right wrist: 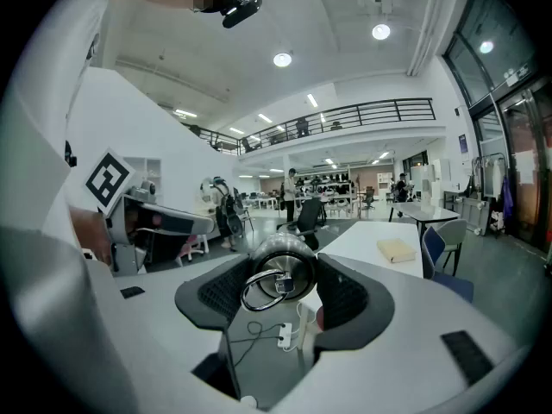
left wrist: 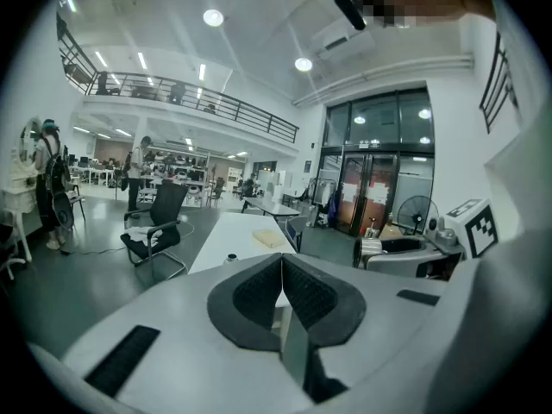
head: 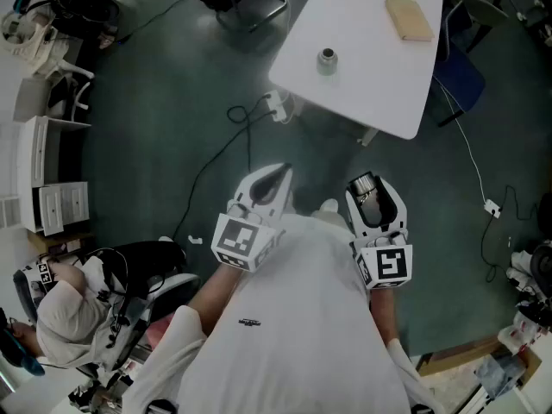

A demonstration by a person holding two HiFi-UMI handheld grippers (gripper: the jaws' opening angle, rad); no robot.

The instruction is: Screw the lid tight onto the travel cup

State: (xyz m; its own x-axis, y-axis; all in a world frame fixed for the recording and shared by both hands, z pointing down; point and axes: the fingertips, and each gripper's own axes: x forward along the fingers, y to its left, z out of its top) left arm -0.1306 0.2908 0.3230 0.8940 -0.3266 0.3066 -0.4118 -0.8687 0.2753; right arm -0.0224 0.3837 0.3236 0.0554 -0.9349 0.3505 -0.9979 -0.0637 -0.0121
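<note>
A shiny round steel lid (right wrist: 289,270) with a wire ring is sitting pinched between the spread jaws of the right gripper (head: 377,210), by the person's chest. The small grey travel cup (head: 327,59) is standing well apart on a white rectangular surface (head: 362,84), toward twelve o'clock in the head view, with a flat tan block (head: 408,18) at its one o'clock. The left gripper's (head: 259,201) jaws are pressing together, holding nothing.

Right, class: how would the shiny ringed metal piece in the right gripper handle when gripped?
The metal piece looks polished and rounded, so it may slip or twist between the right gripper's pads. Its ring looks loose and would probably swing. The piece seems rigid and unlikely to dent.
</note>
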